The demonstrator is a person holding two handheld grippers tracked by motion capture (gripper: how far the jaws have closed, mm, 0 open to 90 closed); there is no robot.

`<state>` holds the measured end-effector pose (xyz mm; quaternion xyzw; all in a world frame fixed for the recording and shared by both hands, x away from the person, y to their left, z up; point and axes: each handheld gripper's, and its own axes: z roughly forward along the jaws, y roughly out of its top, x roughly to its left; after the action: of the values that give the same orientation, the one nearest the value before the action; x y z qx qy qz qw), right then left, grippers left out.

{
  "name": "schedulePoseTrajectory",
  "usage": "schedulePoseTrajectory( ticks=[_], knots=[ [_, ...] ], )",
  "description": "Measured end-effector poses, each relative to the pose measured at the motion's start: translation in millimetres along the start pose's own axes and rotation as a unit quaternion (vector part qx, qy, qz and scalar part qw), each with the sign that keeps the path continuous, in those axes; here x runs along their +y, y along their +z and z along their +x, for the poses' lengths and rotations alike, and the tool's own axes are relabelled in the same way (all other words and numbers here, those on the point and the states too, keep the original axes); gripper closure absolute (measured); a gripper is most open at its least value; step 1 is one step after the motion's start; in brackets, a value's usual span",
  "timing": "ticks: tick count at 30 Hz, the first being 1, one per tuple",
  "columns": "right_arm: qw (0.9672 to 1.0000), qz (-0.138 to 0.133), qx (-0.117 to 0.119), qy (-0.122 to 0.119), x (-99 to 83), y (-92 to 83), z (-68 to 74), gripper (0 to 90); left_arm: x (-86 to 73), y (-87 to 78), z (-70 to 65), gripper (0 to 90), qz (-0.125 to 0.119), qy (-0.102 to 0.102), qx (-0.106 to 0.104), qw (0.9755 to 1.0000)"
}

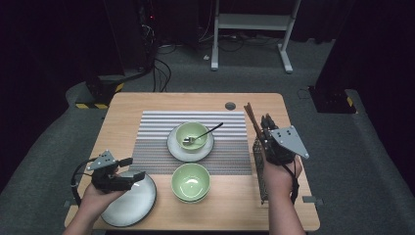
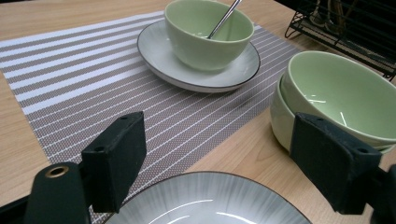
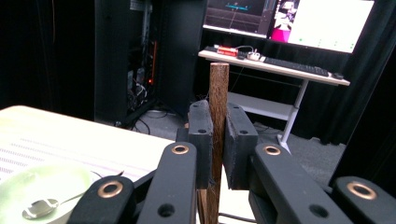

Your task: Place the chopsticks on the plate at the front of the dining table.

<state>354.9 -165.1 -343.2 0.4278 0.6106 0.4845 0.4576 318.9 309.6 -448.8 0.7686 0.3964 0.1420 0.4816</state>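
- Right gripper [image 3: 215,135]: fingers [image 3: 201,140] pinched shut on wooden chopsticks [image 3: 218,93], held upright above the black wire rack [image 1: 260,169] at the bench [image 1: 147,100] edge.
- Chopsticks: light, stiff, smooth; likely to pivot or slip in a narrow pinch, so a hold near mid-length, across both sticks, looks safest.
- Left gripper [image 2: 219,154]: fingers wide apart, empty, hovering over the grey plate [image 2: 210,200].
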Motion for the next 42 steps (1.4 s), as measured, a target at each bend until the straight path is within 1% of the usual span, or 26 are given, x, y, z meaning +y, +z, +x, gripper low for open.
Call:
schedulePoseTrajectory(
  ticks=[2,7,9,12,17,20,24,26,29,33,36,37,42],
  knots=[
    [1.0000,-0.005,-0.001,0.003,0.9,-2.3,-1.3,83.0,0.2,0.4,-1.1,19.0,0.000,0.004,0.000,1.0000],
    [0.9998,-0.020,-0.001,0.008,4.9,-8.2,-2.7,83.0,-0.8,3.4,-4.1,19.0,-0.004,0.004,-0.004,1.0000],
    [0.9996,-0.026,-0.002,0.009,6.1,-9.8,-3.1,83.0,-1.4,5.4,-5.2,19.2,-0.001,0.011,-0.001,0.9999],
    [0.9993,-0.034,-0.003,0.016,7.7,-12.4,-4.3,83.0,-2.3,8.3,-6.5,19.4,-0.003,0.008,-0.004,1.0000],
    [0.9985,-0.051,-0.005,0.022,12.1,-17.7,-5.1,83.0,-2.7,10.3,-8.5,19.5,-0.013,0.008,-0.005,0.9999],
    [0.9980,-0.059,-0.006,0.023,16.3,-20.6,-5.4,83.0,-2.4,10.7,-10.3,19.4,-0.025,0.006,-0.008,0.9996],
    [0.9972,-0.071,-0.008,0.019,24.1,-24.5,-5.8,83.0,-1.3,11.0,-11.5,19.2,-0.038,0.005,-0.010,0.9992],
    [0.9969,-0.077,-0.008,0.017,28.9,-26.5,-5.3,83.0,0.1,10.8,-11.8,19.1,-0.046,0.007,-0.013,0.9988],
    [0.9964,-0.083,-0.007,0.015,34.9,-28.8,-3.9,83.0,2.6,11.8,-13.3,19.1,-0.050,0.012,-0.014,0.9986],
    [0.9960,-0.089,-0.006,0.006,43.9,-29.9,-1.7,83.0,6.0,14.0,-15.3,18.3,-0.050,0.023,-0.012,0.9984],
    [0.9957,-0.092,-0.005,0.006,49.9,-30.3,-0.6,83.0,7.9,15.9,-16.0,17.5,-0.054,0.025,-0.014,0.9981],
    [0.9955,-0.095,-0.004,0.005,51.8,-30.3,-0.3,83.0,8.3,17.2,-16.5,16.9,-0.054,0.020,-0.013,0.9982],
    [0.9946,-0.103,-0.001,0.003,60.8,-31.6,4.6,83.0,8.0,23.6,-17.1,15.7,-0.047,0.023,-0.017,0.9985]
  ],
)
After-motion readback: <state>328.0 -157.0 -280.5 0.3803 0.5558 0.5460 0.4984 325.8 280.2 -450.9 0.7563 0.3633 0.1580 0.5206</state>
